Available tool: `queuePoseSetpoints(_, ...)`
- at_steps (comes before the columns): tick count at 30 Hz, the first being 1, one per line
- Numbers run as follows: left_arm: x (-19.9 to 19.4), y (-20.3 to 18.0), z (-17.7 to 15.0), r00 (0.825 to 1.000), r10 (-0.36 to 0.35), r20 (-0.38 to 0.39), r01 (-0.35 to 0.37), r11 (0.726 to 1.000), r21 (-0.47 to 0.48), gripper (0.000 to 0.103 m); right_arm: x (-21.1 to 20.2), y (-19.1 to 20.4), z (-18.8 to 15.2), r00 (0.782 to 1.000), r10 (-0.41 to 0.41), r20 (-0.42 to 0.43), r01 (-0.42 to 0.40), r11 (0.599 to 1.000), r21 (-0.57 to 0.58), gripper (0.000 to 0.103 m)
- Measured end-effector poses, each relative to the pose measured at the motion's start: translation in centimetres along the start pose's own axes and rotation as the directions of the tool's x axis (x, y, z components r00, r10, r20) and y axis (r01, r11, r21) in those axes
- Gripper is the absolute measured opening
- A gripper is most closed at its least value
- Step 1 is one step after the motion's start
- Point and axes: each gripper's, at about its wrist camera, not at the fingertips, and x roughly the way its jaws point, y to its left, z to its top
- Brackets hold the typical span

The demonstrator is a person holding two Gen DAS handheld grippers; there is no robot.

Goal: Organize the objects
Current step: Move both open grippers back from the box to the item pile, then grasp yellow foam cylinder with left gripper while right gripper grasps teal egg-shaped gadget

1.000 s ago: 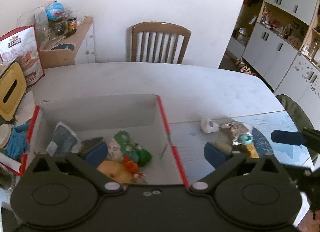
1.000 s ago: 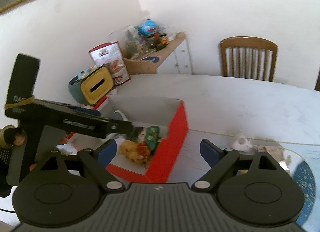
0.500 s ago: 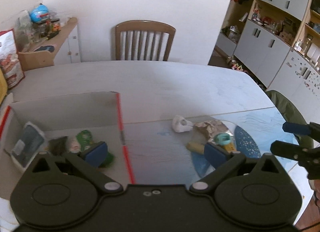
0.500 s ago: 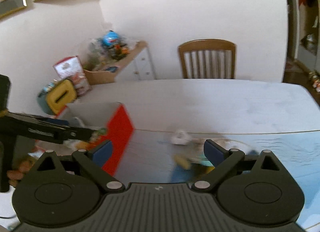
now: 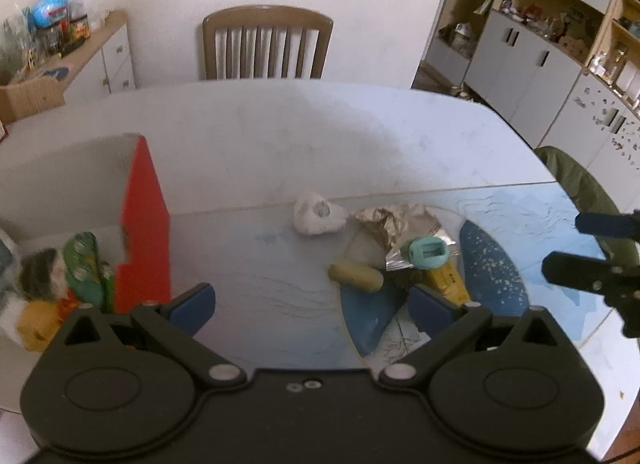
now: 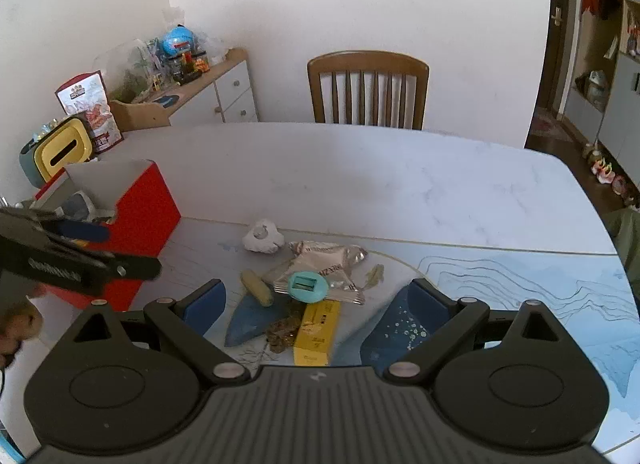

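A red-sided cardboard box stands at the table's left and holds several toys and packets; it also shows in the right wrist view. Right of it lies a loose pile: a white lump, a foil wrapper, a teal oval piece, a small yellow cylinder and a yellow packet. My left gripper is open and empty, just right of the box. My right gripper is open and empty, above the near side of the pile.
A wooden chair stands at the table's far side. A sideboard with jars and bags is at the back left. A yellow tissue holder sits behind the box. Cabinets line the right wall.
Both grippers have swung right, away from the box toward the pile. The pile is now centred in both views; the box has slid to the left edge.
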Motion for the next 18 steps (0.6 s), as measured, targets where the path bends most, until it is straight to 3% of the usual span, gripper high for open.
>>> queuePoseSetpoints(10, 4.6, -1.8, -0.5, 0.998, 0.064, 0.003, -0.064, 0.995, 0.077, 0.102, 2.7, -1.6, -0.3, 0.999, 0.021, -0.047, -0.021, 1.000, -0.004, 0.097)
queuePoseSetpoints(18, 7.0, -3.0, -0.8, 0.997, 0.070, 0.016, -0.072, 0.985, 0.160, 0.102, 5.9, -1.4, -0.1, 0.996, 0.036, -0.076, -0.037, 0.999, -0.009, 0.094)
